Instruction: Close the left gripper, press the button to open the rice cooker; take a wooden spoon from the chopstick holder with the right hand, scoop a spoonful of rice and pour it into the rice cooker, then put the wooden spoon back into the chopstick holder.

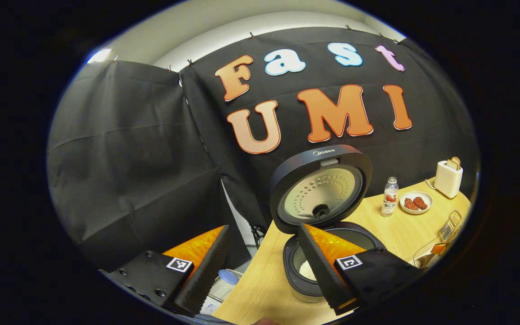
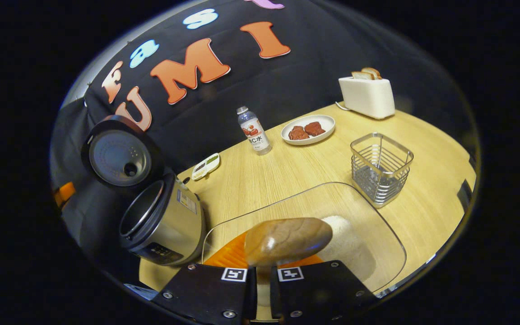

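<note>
While the right gripper [image 2: 260,275] was clenched on the wooden spoon [image 2: 287,240], its bowl stood out forward past the fingertips, long axis running along the gripper, over a clear rice container [image 2: 379,225] on the desk [image 2: 287,176].

- Rice: white, granular heap [image 2: 345,237] lying just beyond and right of the spoon bowl, inside the container. Whether the bowl carried any rice could not be told.
- Rice cooker [image 2: 165,225]: lay to the gripper's left, just beside the container; brushed-metal body, dark rim, round lid [image 2: 120,158] standing open and upright. Judged the next carry runs leftward from heap to pot.
- Chopstick holder [image 2: 381,168]: square wire basket, ahead and right of the container, apart from it.
- Left gripper [image 1: 264,266]: released, fingers spread wide, hovering near the open cooker; some rice [image 1: 307,270] showed in the inner pot [image 1: 355,234]. Right hand judged the nearer to the rice.
- Spoon: smooth, glossy brown wood, oval bowl.
</note>
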A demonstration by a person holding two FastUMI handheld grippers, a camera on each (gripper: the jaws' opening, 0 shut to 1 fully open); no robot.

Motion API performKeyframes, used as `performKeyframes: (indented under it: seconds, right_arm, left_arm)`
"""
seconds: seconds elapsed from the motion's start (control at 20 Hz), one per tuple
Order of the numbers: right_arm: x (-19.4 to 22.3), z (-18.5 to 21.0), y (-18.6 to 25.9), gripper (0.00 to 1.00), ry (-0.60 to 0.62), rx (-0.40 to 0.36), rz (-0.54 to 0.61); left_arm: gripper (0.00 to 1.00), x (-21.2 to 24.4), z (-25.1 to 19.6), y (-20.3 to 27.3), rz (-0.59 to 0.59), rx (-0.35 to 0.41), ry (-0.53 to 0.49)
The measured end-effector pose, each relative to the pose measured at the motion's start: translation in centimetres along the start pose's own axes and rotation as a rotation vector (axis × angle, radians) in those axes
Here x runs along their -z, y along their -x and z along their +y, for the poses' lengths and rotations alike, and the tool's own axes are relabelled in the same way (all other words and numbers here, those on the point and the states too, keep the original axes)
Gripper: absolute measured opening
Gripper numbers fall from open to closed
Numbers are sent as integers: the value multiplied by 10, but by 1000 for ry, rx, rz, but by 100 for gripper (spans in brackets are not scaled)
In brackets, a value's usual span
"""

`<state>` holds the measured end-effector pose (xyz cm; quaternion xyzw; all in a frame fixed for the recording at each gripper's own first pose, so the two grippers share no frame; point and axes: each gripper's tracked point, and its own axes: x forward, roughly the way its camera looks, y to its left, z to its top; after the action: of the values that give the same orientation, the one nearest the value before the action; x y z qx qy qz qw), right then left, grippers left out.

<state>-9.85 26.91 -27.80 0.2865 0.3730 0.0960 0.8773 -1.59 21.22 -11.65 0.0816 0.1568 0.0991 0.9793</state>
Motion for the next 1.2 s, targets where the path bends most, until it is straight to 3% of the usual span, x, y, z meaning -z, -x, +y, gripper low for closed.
performKeyframes:
  seconds: [0.55, 0.85, 0.9, 1.2]
  right_arm:
    - [3, -1, -5, 11, -340, -111, 117]
    - [-16, -11, 6, 11, -455, -209, 125]
    - [-20, -16, 7, 11, -473, -219, 124]
    - [-46, -44, 23, 11, -540, -251, 109]
  left_arm:
    - [100, -6, -6, -4, 2, 1, -15]
    - [100, -17, -19, -6, -5, 4, -14]
    - [94, -21, -23, -6, -9, 7, -13]
    - [93, -37, -49, -8, -38, 28, -10]
